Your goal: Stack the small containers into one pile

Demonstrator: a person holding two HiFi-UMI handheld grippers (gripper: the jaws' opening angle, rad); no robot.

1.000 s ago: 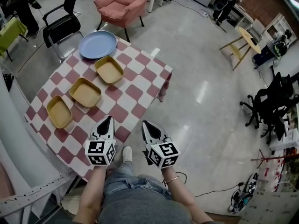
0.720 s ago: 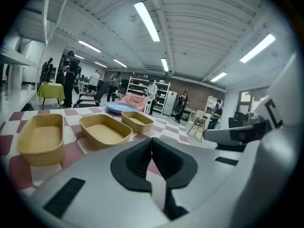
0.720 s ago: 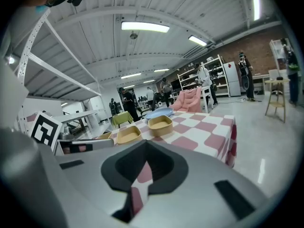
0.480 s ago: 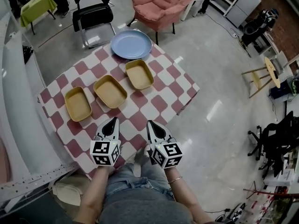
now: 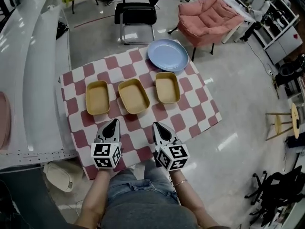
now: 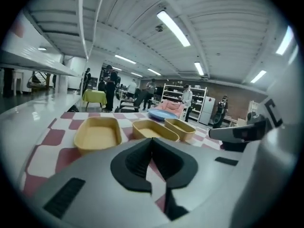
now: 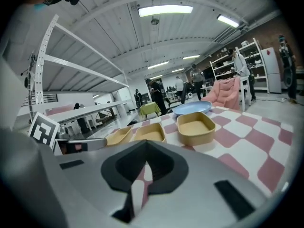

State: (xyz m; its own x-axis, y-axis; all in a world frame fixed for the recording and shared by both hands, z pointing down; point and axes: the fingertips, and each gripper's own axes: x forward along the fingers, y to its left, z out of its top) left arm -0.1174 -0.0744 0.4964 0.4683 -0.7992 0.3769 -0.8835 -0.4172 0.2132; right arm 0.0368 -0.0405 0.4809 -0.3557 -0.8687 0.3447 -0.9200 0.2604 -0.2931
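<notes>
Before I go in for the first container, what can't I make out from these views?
- Head view: the near edge of the table is covered by the left gripper, the right gripper and the person's lap.
- Left gripper view: the blue plate is only a sliver behind the right container; its surface cannot be seen.
- Right gripper view: the near end of the left container is hidden by gripper bodies.

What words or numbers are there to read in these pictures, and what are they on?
None can be read.
Cubes on the left gripper and the right gripper: black-and-white square patterns, not letters.
containers, blue plate, checked tablecloth: no print.
Far shelves: too small to read.
</notes>
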